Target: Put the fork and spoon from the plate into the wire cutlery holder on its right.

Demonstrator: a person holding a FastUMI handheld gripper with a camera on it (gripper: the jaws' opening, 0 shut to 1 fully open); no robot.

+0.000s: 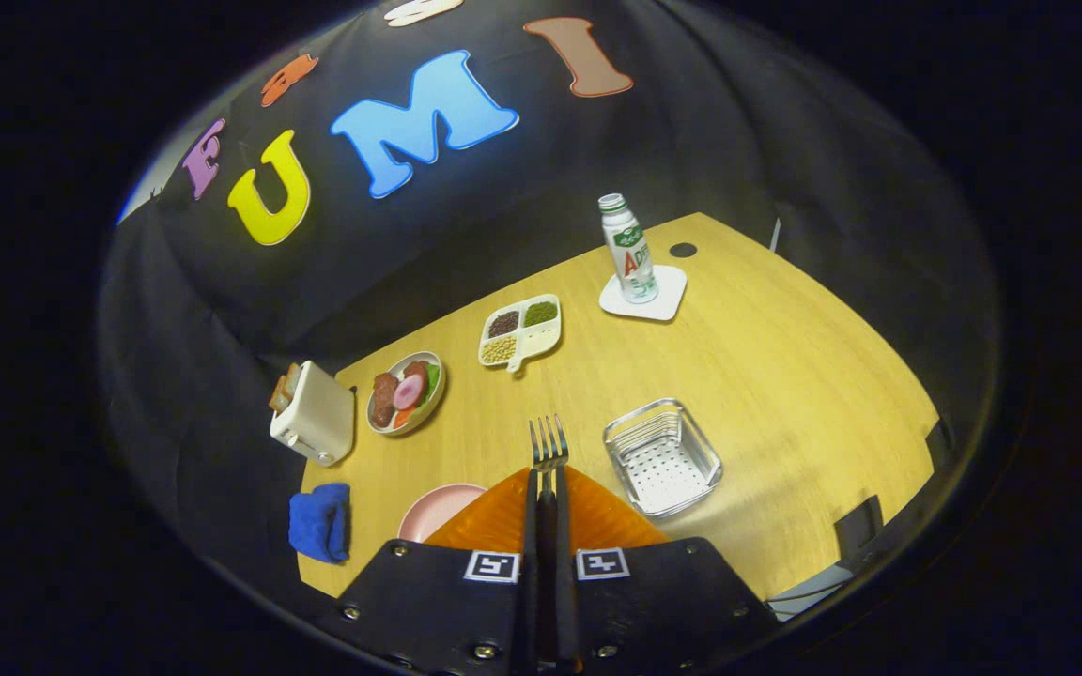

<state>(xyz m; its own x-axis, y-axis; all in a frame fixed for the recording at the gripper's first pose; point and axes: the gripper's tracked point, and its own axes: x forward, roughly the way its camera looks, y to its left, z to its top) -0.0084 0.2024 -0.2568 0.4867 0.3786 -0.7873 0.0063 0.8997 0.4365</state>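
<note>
Wooden table (785,376) under a black cloth wall. Gripper (546,488) fingers pressed together, pinching the fork (548,446) by its handle; its long axis runs straight ahead along the fingers, tines pointing away, held above the table. Pink plate (433,512) lies left of the fingers; wire cutlery holder (663,457) sits right, apart.

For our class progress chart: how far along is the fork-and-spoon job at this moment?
Done: nothing sits in the wire cutlery holder yet. In hand: the fork is clamped between the gripper fingers, lifted above the pink plate, tines forward. Left: drop the fork in the holder, then fetch the spoon, which I can't see.
</note>
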